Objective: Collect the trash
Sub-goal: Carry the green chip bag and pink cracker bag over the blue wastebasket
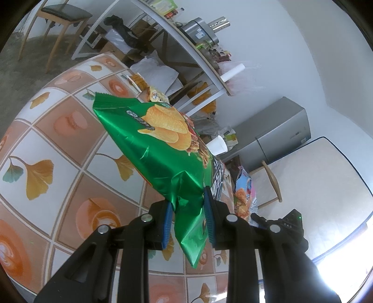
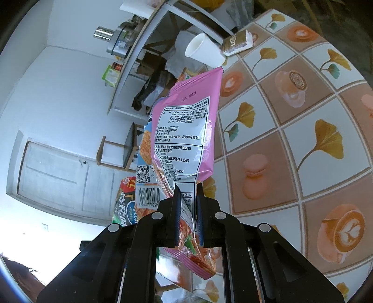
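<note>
My left gripper (image 1: 187,201) is shut on a green crisp bag (image 1: 160,139), its blue pads pinching the crumpled lower end while the bag sticks out above the tablecloth. My right gripper (image 2: 188,190) is shut on a pink snack bag (image 2: 186,130), which I hold up with its printed back towards the camera. A white paper cup (image 2: 204,52) lies tipped on the table beyond the pink bag; the same cup (image 1: 216,145) shows past the green bag. The other gripper's black body (image 1: 289,223) and its snack bag (image 1: 243,193) show at the right of the left wrist view.
The table wears a patterned cloth (image 1: 58,144) with ginkgo leaves and coffee cups. A small brown carton (image 2: 236,43) lies near the cup. More wrappers (image 1: 139,81) lie at the table's far end. A white shelf unit (image 1: 186,46), a wooden chair (image 1: 58,21) and a grey fridge (image 1: 275,132) stand around.
</note>
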`<state>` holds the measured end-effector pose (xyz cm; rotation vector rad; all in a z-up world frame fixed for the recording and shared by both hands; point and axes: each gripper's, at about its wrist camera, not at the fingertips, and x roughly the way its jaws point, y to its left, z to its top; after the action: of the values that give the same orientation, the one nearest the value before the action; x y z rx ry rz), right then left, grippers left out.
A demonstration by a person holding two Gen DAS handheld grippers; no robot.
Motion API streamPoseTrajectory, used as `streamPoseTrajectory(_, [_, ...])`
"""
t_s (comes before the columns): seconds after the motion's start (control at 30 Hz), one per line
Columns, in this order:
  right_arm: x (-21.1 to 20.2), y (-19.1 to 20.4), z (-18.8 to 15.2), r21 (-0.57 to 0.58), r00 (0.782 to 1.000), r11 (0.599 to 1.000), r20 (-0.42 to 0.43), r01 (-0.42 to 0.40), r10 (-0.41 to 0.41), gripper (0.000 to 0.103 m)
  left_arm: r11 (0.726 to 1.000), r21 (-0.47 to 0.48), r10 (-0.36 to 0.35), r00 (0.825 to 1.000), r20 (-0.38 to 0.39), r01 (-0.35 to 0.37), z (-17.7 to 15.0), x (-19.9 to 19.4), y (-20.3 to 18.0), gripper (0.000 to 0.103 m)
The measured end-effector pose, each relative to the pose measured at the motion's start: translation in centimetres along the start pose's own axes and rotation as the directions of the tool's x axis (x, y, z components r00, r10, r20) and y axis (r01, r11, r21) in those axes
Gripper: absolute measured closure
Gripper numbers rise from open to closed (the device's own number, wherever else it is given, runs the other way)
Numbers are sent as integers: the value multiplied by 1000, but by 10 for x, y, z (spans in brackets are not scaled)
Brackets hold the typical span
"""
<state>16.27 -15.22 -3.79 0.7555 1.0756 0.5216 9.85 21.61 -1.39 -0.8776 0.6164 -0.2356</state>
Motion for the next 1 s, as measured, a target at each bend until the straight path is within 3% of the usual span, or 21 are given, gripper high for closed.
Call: streamPoseTrajectory(1.0, [-113,-30,-38,30,981,999,193,-22,15,93,980,122,-151,988,-36,154,-18,2,-83,79])
